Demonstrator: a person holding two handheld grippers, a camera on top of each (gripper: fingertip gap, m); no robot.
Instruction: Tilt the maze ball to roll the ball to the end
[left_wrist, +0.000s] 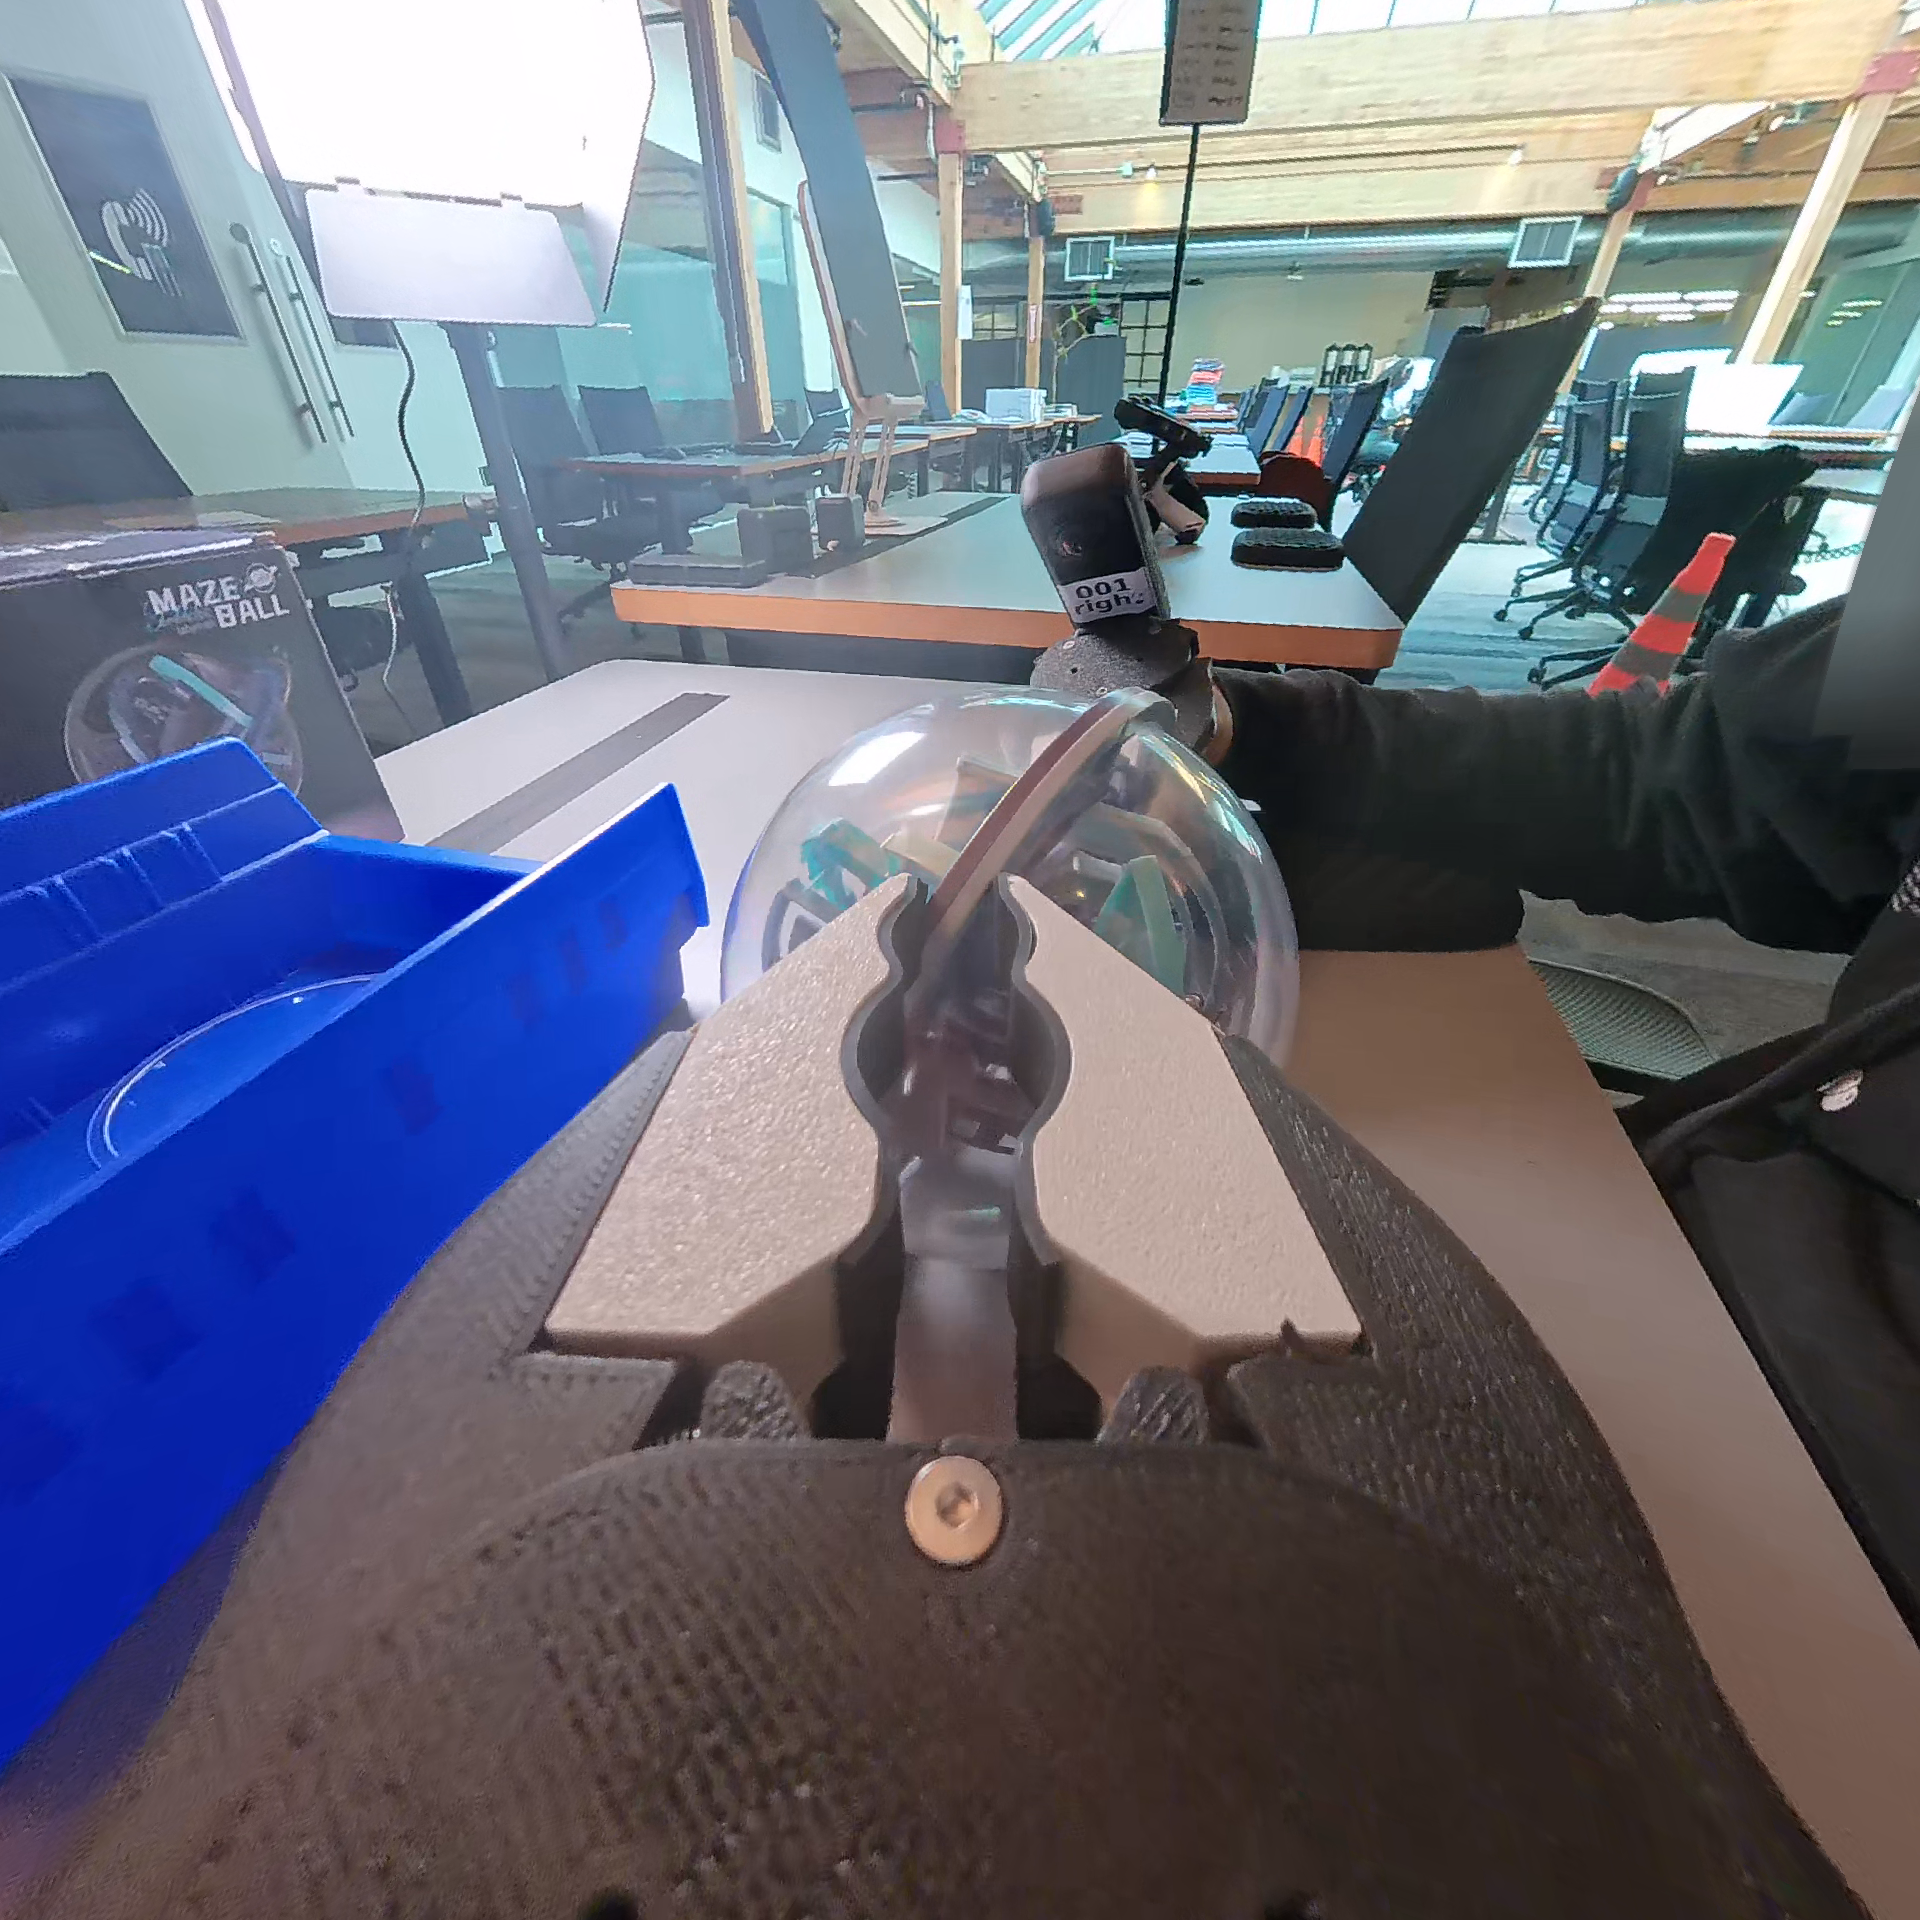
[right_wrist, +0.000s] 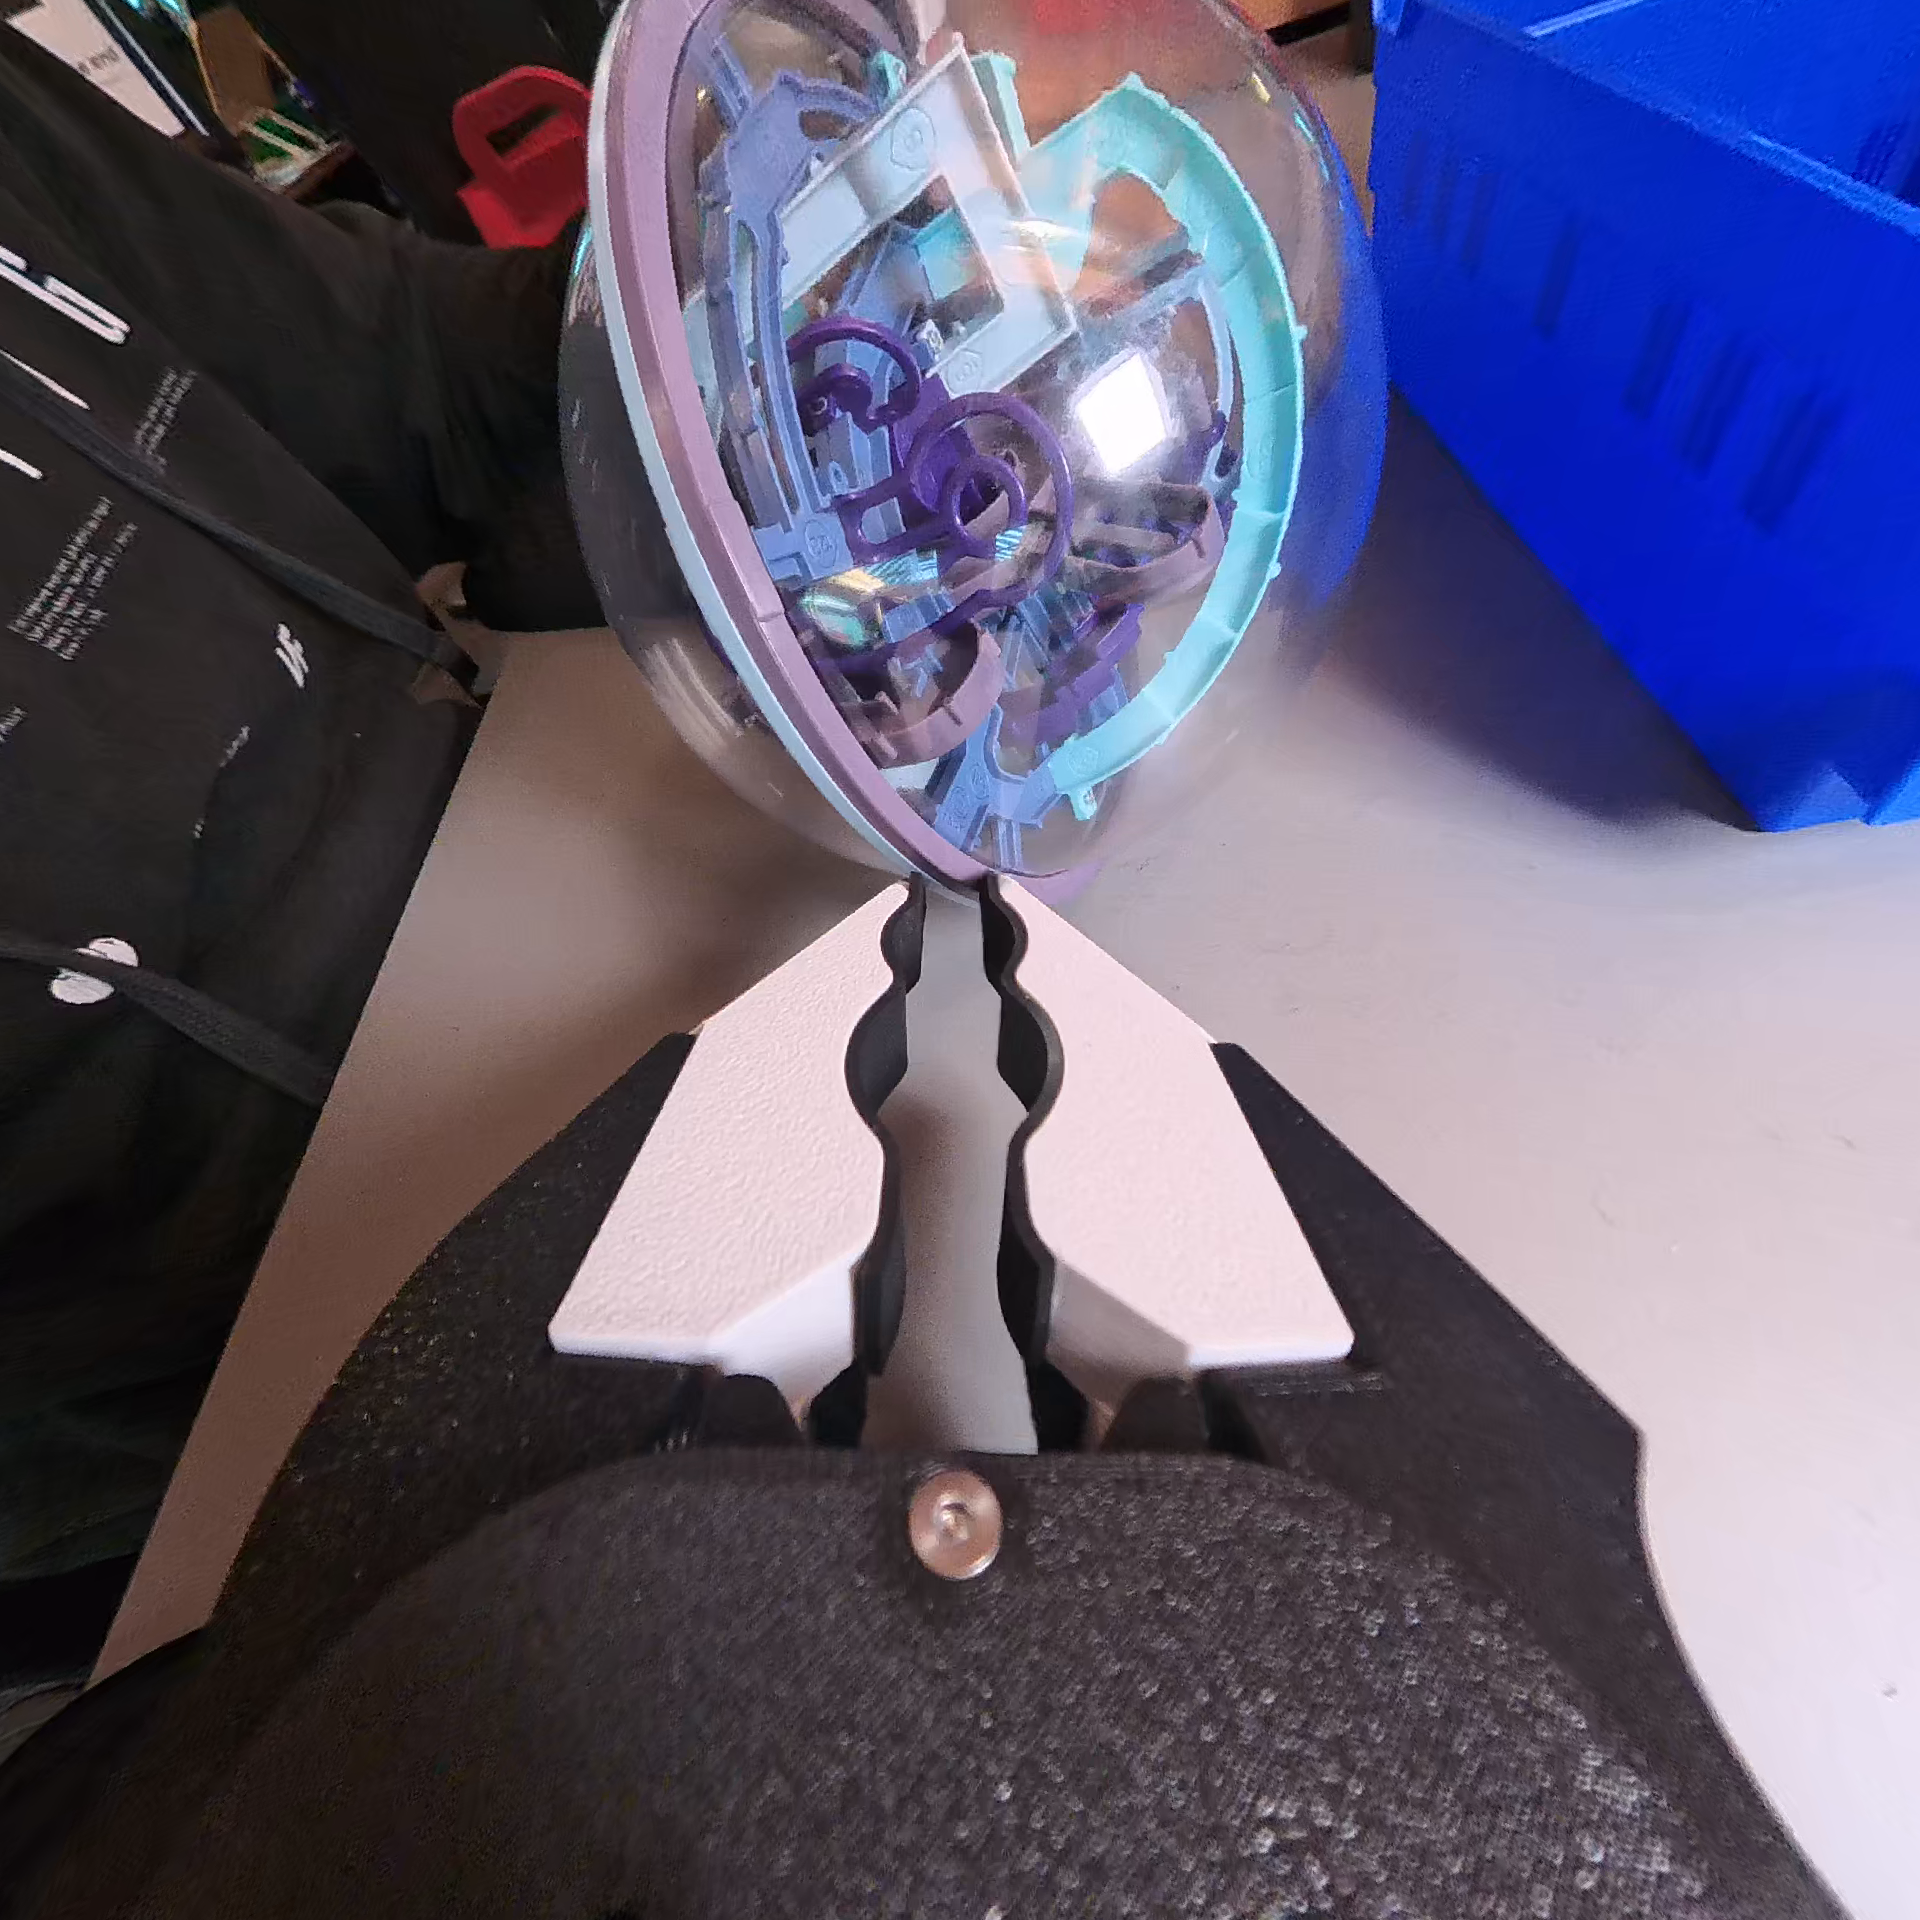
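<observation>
The maze ball (left_wrist: 1049, 831) is a clear sphere with teal, blue and purple tracks inside and a lilac rim around its middle. It is held tilted above the table (left_wrist: 644, 727). My left gripper (left_wrist: 961, 899) is shut on the rim at the near side of the ball. My right gripper (right_wrist: 951, 894) is shut on the rim at the ball's bottom edge (right_wrist: 935, 862). The ball (right_wrist: 956, 447) fills the upper middle of the right wrist view. The right gripper also shows in the left wrist view (left_wrist: 1132, 665) behind the ball. The small rolling ball inside cannot be made out.
A blue plastic bin (left_wrist: 312, 1039) stands to the left of the ball, also at the upper right in the right wrist view (right_wrist: 1662, 364). The maze ball's box (left_wrist: 177, 665) is behind the bin. A person's dark sleeve (left_wrist: 1507, 790) reaches in from the right.
</observation>
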